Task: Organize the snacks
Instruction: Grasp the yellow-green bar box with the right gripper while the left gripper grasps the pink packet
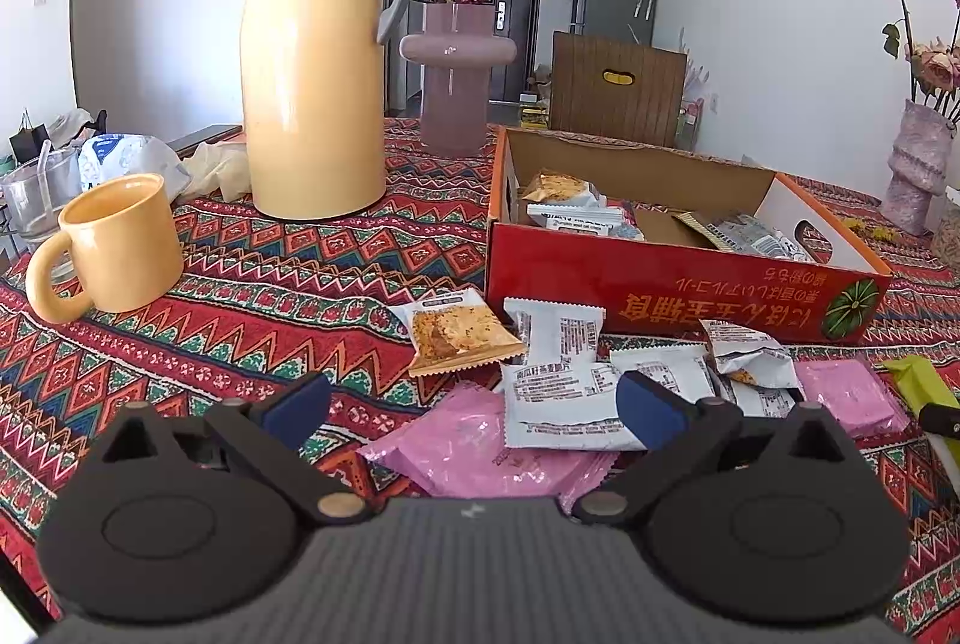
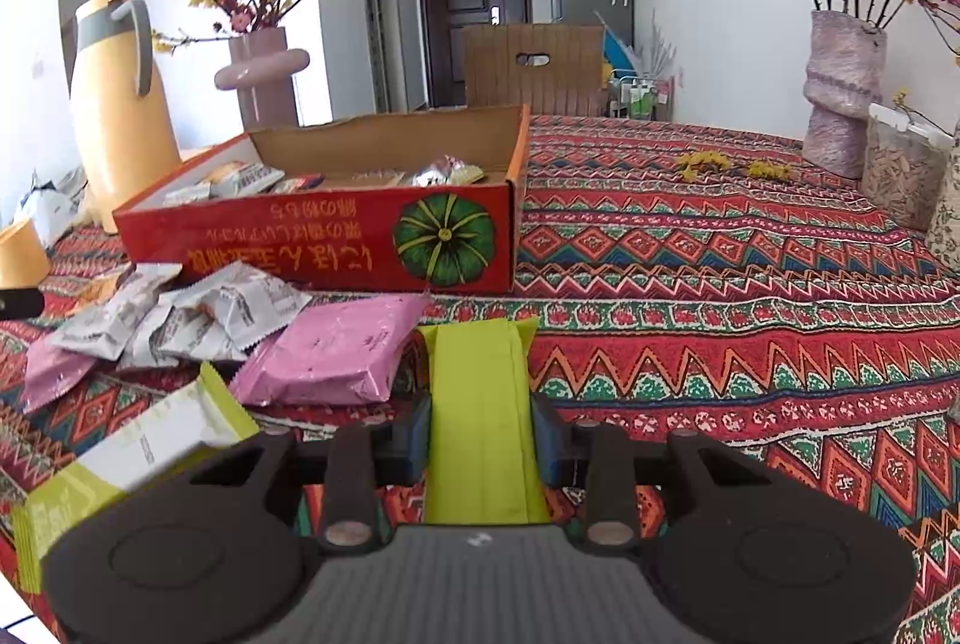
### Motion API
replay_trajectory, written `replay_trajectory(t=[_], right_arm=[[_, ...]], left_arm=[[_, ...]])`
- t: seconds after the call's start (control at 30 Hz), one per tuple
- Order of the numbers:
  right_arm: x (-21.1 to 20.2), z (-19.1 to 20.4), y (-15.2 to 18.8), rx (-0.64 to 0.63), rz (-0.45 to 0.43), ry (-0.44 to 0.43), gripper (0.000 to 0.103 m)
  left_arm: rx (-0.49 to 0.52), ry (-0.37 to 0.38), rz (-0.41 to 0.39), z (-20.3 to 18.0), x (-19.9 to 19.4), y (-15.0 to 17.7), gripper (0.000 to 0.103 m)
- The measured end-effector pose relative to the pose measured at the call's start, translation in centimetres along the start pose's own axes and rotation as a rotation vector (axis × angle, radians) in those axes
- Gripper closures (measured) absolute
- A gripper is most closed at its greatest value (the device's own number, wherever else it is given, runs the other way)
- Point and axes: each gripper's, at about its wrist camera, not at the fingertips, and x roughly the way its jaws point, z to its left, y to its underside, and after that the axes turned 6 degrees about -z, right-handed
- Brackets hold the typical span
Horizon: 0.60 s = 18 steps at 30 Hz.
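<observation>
The right gripper [image 2: 482, 449] pinches a lime-green snack packet [image 2: 480, 404] by its long edges — light, crinkly, slippery (squeeze gently) — near the tablecloth's front edge, short of the red box [image 2: 312, 239]. The left gripper [image 1: 474, 407] hangs spread, empty.

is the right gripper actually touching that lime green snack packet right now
Touching. The right wrist view shows the right gripper with both blue pads pressed against the sides of the lime green packet, no gap either side.
</observation>
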Motion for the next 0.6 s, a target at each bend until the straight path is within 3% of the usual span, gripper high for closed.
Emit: replay_trajectory(t=[0.37,0.6], right_arm=[[-1.5,0.8,-1.5,0.040,-0.116,0.002,0.070],[-1.2,1.0,-1.0,0.083,-0.125,-0.011,0.070]], left_arm=[[0.061,0.021,0.044,0.7,0.5,0.0,0.000],[0.110,0.074,0.126,0.5,1.5,0.9,0.000]])
